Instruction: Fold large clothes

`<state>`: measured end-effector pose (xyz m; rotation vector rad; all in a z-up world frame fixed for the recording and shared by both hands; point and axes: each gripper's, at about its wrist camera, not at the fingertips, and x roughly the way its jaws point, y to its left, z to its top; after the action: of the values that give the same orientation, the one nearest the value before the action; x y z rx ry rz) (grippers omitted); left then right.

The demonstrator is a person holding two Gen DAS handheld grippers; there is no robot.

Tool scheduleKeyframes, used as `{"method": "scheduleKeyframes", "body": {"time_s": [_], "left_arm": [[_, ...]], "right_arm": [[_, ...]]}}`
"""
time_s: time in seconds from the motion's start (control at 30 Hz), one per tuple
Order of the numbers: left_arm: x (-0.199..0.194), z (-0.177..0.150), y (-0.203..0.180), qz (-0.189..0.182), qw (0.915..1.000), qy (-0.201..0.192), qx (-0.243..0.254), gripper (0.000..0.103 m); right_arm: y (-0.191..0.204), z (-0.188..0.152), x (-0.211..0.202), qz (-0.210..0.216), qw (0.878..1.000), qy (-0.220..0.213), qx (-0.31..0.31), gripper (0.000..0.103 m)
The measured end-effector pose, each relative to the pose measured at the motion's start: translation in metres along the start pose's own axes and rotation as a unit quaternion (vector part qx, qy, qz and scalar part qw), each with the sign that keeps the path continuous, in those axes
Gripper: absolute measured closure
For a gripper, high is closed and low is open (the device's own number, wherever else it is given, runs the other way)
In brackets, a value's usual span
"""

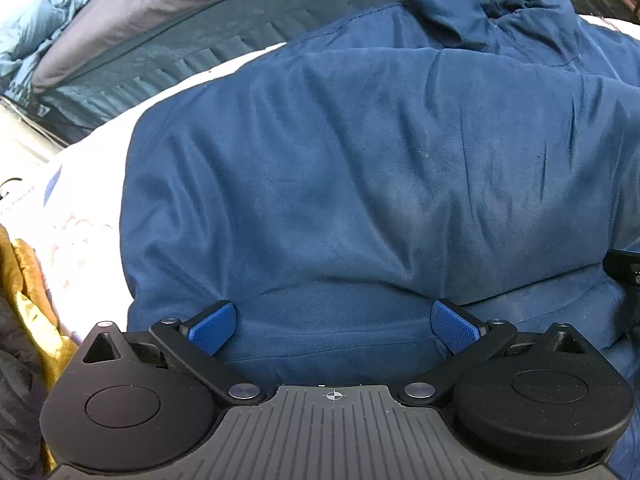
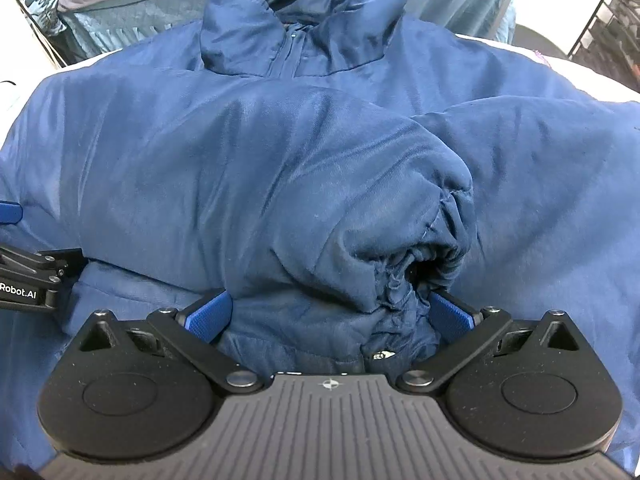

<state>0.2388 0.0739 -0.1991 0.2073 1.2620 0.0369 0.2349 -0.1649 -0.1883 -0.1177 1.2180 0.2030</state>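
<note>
The navy padded jacket (image 2: 248, 168) lay spread on a white bed surface (image 1: 92, 184), collar (image 2: 304, 28) farthest from me, with both sleeves folded across its front. My left gripper (image 1: 334, 326) sat at the hem (image 1: 332, 340), fingers spread wide, the hem fabric between them ungrasped. My right gripper (image 2: 330, 316) was likewise released, its blue pads (image 2: 210, 316) flanking the gathered sleeve cuff (image 2: 416, 276). A yellow garment (image 1: 28, 280) lay at the left edge.

Bright daylight, fisheye-bent edges, sharp.
</note>
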Motion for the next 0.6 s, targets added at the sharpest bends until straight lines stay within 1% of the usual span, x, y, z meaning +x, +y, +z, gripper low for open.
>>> {"method": "scheduleKeyframes", "body": {"time_s": [0.13,0.2,0.3,0.37,0.43,0.53,0.6], "left_arm": [[-0.004,-0.006,0.0,-0.002,0.9998,-0.019,0.003,0.0],[-0.01,-0.012,-0.002,0.001,0.9994,-0.035,0.002,0.0],[-0.021,-0.024,-0.005,0.007,0.9981,-0.06,-0.001,0.0],[-0.031,-0.033,-0.005,0.008,0.9971,-0.074,-0.011,0.0],[-0.045,-0.044,-0.004,-0.004,0.9957,-0.091,-0.02,0.0],[-0.065,-0.061,-0.005,-0.015,0.9936,-0.112,-0.007,0.0],[-0.074,-0.074,-0.005,-0.02,0.9941,-0.106,0.003,0.0]], "right_arm": [[-0.001,-0.004,-0.007,0.0,1.0,-0.001,0.004,0.0],[-0.004,-0.006,-0.015,0.001,1.0,-0.013,0.02,0.0],[-0.011,-0.016,-0.035,0.001,0.997,-0.041,0.059,0.001],[-0.018,-0.029,-0.049,0.01,0.994,-0.056,0.089,0.001],[-0.025,-0.045,-0.062,0.019,0.991,-0.068,0.111,0.001],[-0.029,-0.069,-0.08,0.022,0.989,-0.085,0.116,0.001],[-0.03,-0.083,-0.092,0.026,0.989,-0.097,0.106,0.001]]}}
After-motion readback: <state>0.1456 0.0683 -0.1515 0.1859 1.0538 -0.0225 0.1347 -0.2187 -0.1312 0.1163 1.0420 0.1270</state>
